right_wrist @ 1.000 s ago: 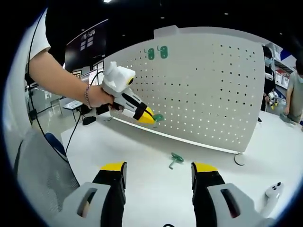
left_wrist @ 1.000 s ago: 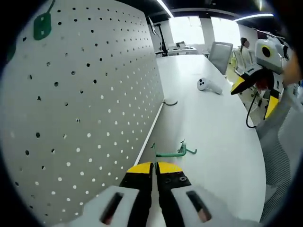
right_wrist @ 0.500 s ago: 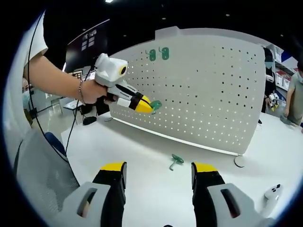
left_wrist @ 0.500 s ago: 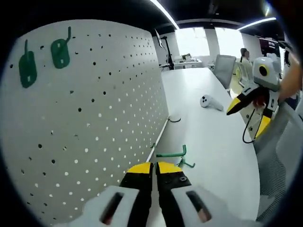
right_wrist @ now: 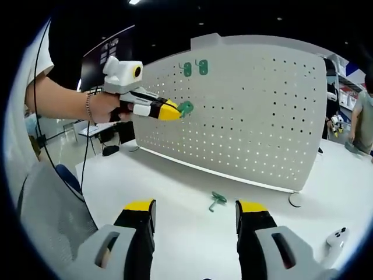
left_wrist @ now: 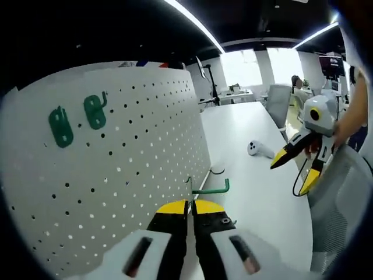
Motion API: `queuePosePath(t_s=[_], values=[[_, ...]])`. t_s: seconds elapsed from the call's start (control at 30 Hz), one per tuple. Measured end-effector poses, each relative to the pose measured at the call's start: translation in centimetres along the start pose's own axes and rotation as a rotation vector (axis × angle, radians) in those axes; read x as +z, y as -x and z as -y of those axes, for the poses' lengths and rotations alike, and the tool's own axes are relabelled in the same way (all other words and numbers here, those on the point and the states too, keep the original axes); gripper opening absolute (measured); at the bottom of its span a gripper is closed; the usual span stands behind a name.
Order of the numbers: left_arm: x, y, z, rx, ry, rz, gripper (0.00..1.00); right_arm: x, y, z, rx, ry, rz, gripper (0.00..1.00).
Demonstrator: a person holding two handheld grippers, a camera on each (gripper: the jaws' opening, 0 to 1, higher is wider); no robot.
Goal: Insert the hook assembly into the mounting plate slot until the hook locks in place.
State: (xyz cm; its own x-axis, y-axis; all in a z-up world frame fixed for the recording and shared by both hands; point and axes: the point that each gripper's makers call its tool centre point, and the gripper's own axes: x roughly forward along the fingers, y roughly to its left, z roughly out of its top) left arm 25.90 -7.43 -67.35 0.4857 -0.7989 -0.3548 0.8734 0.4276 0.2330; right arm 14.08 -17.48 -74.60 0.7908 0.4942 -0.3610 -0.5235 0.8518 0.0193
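Left gripper view: the green hook (left_wrist: 208, 188) sits at lower centre, clamped in the closed left gripper (left_wrist: 190, 205), just beside the white pegboard (left_wrist: 116, 175). Two green hooks (left_wrist: 78, 118) hang on the board at upper left. Right gripper view: the right gripper (right_wrist: 195, 205), jaws apart and empty, hovers above the white table (right_wrist: 175, 192), where another green hook (right_wrist: 217, 199) lies near the board's foot.

Green hook (left_wrist: 210, 188) near white pegboard (left_wrist: 116, 175)
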Motion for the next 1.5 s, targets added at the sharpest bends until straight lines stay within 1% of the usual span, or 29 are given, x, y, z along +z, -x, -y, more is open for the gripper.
queuePosePath(t_s=[0.13, 0.33, 0.37, 0.57, 0.63, 0.73, 0.83, 0.9, 1.0, 1.13, 1.2, 1.27, 1.5], values=[[1.0, 0.9, 0.1, 0.023, 0.007, 0.041, 0.03, 0.1, 0.0, 0.0, -0.001, 0.002, 0.006, 0.53], [1.1, 1.8, 0.5, 0.046, 0.029, 0.061, 0.03, 0.4, 0.0, -0.1, 0.001, 0.002, 0.012, 0.53], [1.2, 2.0, 0.5, 0.055, 0.030, 0.075, 0.03, 0.4, 0.0, -0.1, 0.001, 0.002, 0.012, 0.53], [1.2, 3.2, 0.9, 0.072, 0.059, 0.102, 0.03, 0.4, 0.1, -0.1, 0.001, 0.003, 0.013, 0.53], [1.4, 3.6, 0.8, 0.080, 0.071, 0.128, 0.03, 0.5, 0.1, -0.1, 0.002, 0.006, 0.016, 0.53], [1.5, 4.3, 0.8, 0.098, 0.078, 0.150, 0.03, 0.4, 0.0, -0.2, 0.006, 0.007, 0.014, 0.53], [1.9, 4.9, 0.8, 0.103, 0.084, 0.180, 0.03, 0.5, 0.1, -0.2, 0.007, 0.007, 0.016, 0.53], [2.2, 5.3, 0.9, 0.107, 0.081, 0.190, 0.03, 0.5, 0.1, -0.2, 0.005, 0.007, 0.017, 0.53], [2.5, 5.7, 1.1, 0.110, 0.101, 0.217, 0.03, 0.6, 0.2, -0.1, 0.003, 0.003, 0.022, 0.53], [3.4, 6.4, 1.5, 0.113, 0.139, 0.281, 0.03, 0.6, 0.2, -0.2, 0.004, 0.006, 0.022, 0.53], [3.6, 6.7, 1.7, 0.122, 0.134, 0.284, 0.03, 0.6, 0.1, -0.2, 0.005, 0.005, 0.021, 0.53], [3.7, 6.9, 1.6, 0.125, 0.145, 0.292, 0.03, 0.6, 0.1, -0.2, 0.004, 0.005, 0.021, 0.53], [3.7, 7.4, 1.5, 0.143, 0.158, 0.296, 0.03, 0.7, 0.2, -0.3, 0.006, 0.005, 0.025, 0.53]])
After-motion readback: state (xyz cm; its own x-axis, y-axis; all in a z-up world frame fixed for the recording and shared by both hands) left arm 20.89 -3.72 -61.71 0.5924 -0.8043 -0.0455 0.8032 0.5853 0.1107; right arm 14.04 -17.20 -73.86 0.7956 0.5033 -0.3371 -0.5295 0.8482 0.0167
